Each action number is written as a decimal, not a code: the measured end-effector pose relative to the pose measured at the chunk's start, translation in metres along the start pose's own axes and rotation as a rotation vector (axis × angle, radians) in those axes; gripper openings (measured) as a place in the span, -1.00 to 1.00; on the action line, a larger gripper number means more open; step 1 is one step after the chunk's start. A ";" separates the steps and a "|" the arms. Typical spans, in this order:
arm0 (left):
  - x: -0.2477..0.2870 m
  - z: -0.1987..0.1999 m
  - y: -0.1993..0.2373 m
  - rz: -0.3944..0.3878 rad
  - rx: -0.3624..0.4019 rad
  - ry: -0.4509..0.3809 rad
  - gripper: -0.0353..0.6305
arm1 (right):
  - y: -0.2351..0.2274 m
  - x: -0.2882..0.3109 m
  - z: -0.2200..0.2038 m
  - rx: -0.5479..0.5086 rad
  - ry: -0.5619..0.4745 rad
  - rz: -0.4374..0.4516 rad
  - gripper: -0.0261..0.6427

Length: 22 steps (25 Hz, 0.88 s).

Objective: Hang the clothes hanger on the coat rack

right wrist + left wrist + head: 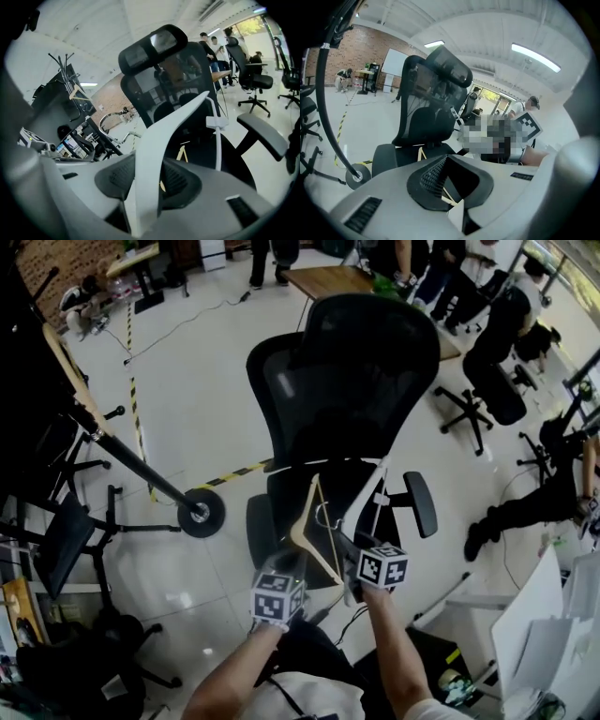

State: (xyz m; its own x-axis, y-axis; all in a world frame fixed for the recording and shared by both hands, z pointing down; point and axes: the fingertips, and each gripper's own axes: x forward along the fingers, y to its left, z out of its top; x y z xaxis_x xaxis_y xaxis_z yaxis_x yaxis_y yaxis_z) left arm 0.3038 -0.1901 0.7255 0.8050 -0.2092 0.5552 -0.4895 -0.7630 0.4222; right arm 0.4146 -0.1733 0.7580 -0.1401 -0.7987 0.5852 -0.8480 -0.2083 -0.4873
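The left tongs (447,178) are closed on a light wooden clothes hanger with a metal hook (304,512). Its thin lower bar passes between the two black ribbed pads, deep in the gap and close to the body of the tongs. The rest of this hanger stands up in front of the left tongs and leans toward the right tongs.

The right tongs (147,180) grip a white plastic clothes hanger (149,140). Its broad white arm is pressed between both pads and rises from them upward and to the right. A small part of the wooden hanger shows just behind the right pads, so the two hangers are very near to each other. Both tongs are side by side and point forward and down.

Directly ahead of both tongs and below them stands a black mesh office chair with a headrest (356,371). Both hangers are in the air over its seat.

The black coat rack with a round base (200,512) stands on the pale tiled floor (197,399), to the left of the left tongs and well apart from them. Another wooden hanger (66,357) hangs high on this rack. Neither of the gripped hangers touches the rack.
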 end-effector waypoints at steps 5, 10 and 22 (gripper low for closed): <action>-0.058 0.033 -0.005 0.000 0.016 -0.080 -0.93 | 0.053 -0.031 0.012 -0.027 -0.023 0.008 -0.37; -0.137 0.068 0.002 0.038 0.049 -0.194 -0.93 | 0.123 -0.054 0.022 -0.021 -0.071 0.084 -0.37; -0.322 0.118 0.020 0.145 0.092 -0.439 -0.93 | 0.316 -0.095 0.052 -0.179 -0.147 0.315 -0.36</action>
State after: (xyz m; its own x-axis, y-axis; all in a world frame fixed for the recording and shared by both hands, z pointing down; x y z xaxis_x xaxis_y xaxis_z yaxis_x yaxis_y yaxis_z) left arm 0.0744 -0.2101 0.4703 0.8059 -0.5413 0.2398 -0.5914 -0.7538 0.2863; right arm 0.1861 -0.1922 0.5144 -0.3441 -0.8828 0.3199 -0.8528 0.1513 -0.4998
